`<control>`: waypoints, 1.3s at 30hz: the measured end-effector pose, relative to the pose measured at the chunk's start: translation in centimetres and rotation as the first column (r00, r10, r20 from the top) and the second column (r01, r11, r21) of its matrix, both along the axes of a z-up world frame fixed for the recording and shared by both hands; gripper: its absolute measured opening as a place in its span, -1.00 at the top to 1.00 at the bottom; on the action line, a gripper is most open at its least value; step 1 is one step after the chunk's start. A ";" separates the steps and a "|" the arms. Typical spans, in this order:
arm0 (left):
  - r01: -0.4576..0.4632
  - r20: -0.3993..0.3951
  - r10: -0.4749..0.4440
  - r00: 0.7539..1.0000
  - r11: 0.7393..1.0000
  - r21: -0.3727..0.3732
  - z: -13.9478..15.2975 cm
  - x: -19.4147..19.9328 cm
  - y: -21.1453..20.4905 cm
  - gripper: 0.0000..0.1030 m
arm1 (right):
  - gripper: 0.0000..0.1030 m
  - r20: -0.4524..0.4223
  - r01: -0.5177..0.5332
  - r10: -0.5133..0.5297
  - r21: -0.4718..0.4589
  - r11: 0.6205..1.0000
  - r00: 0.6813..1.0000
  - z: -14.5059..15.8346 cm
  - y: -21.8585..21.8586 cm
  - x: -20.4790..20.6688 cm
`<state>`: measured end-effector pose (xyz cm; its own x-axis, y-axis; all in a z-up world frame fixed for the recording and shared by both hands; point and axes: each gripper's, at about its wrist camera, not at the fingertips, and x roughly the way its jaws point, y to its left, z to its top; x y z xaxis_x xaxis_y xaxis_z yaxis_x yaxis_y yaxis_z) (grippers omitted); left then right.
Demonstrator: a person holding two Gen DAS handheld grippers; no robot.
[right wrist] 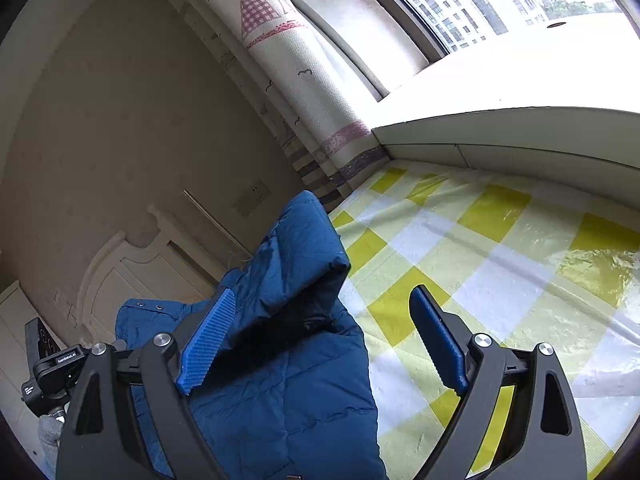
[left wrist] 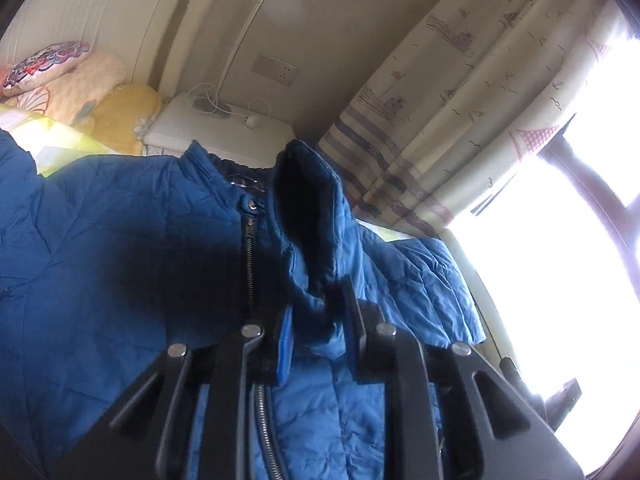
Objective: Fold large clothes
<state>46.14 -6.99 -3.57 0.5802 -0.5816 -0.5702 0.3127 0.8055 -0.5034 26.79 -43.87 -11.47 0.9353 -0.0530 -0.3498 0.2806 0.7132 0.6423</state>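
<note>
A blue quilted jacket (left wrist: 120, 248) lies front up on the bed, its zip (left wrist: 249, 256) running down the middle. In the left wrist view my left gripper (left wrist: 316, 332) is shut on one sleeve (left wrist: 308, 216); the cuff end sticks up above the pads, dark lining showing. From the right wrist camera the same jacket (right wrist: 288, 400) lies below my right gripper (right wrist: 324, 344), whose blue pads (right wrist: 208, 340) stand wide apart and press on nothing. The raised sleeve (right wrist: 304, 240) shows just beyond the right gripper. The other hand-held device (right wrist: 52, 364) peeks in at the left edge.
A yellow-and-white checked sheet (right wrist: 480, 264) covers the bed. A white window ledge (right wrist: 500, 132) and patterned curtain (left wrist: 460, 92) border it on the window side. A white bedside table (left wrist: 216, 128) with a lamp and pillows (left wrist: 80, 84) sit by the headboard.
</note>
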 end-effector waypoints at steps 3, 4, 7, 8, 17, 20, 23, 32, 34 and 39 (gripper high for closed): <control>-0.071 -0.011 0.071 0.997 0.997 -0.028 -0.1 0.5 4.2 0.61 | -0.71 -0.003 -0.001 0.001 -0.005 1.000 1.000 0.0 0.1 0.1; -0.098 -0.015 0.097 0.995 0.995 -0.034 -0.2 0.6 5.5 0.61 | -0.73 -0.003 -0.001 0.001 -0.006 1.000 1.000 0.0 0.1 0.2; -0.168 -0.030 0.167 0.985 0.985 -0.041 -1.0 0.8 9.2 0.62 | -0.73 -0.005 -0.004 0.004 -0.011 1.000 1.000 0.0 0.3 0.3; -0.191 -0.027 0.190 0.981 0.981 -0.032 -1.1 0.7 10.2 0.62 | -0.73 -0.006 -0.006 0.006 -0.013 1.000 1.000 0.0 0.3 0.3; -0.314 -0.081 0.311 0.947 0.949 -0.019 -3.8 0.1 17.9 0.59 | -0.73 -0.009 -0.009 0.008 -0.019 1.000 1.000 0.1 0.4 0.4; -0.427 -0.108 0.438 0.893 0.898 0.106 -5.9 -0.2 19.6 0.42 | -0.73 -0.011 -0.009 0.009 -0.020 1.000 1.000 0.0 0.4 0.4; -0.577 -0.019 0.594 0.805 0.789 0.213 -5.7 -2.3 20.7 0.39 | -0.73 -0.014 -0.011 0.011 -0.025 1.000 1.000 0.1 0.5 0.4; -0.312 0.242 0.212 0.947 0.792 0.526 -2.3 -0.8 6.9 -0.25 | -0.73 -0.024 -0.012 0.011 -0.044 0.999 1.000 0.1 0.9 0.5; -0.252 0.172 0.187 0.967 0.784 0.567 -4.3 0.8 5.9 -0.25 | -0.73 -0.029 -0.018 0.017 -0.039 0.999 0.999 0.1 0.9 0.6; -0.277 0.064 0.281 0.958 0.836 0.474 -7.9 2.4 9.3 -0.24 | -0.73 -0.046 -0.044 0.043 -0.040 0.998 0.998 0.1 1.1 1.0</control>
<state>48.53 2.35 -11.51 0.6708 -0.0538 -0.7396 0.0361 0.9986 -0.0399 27.82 -42.81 -11.39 0.9202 -0.0280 -0.3905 0.2771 0.7511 0.5992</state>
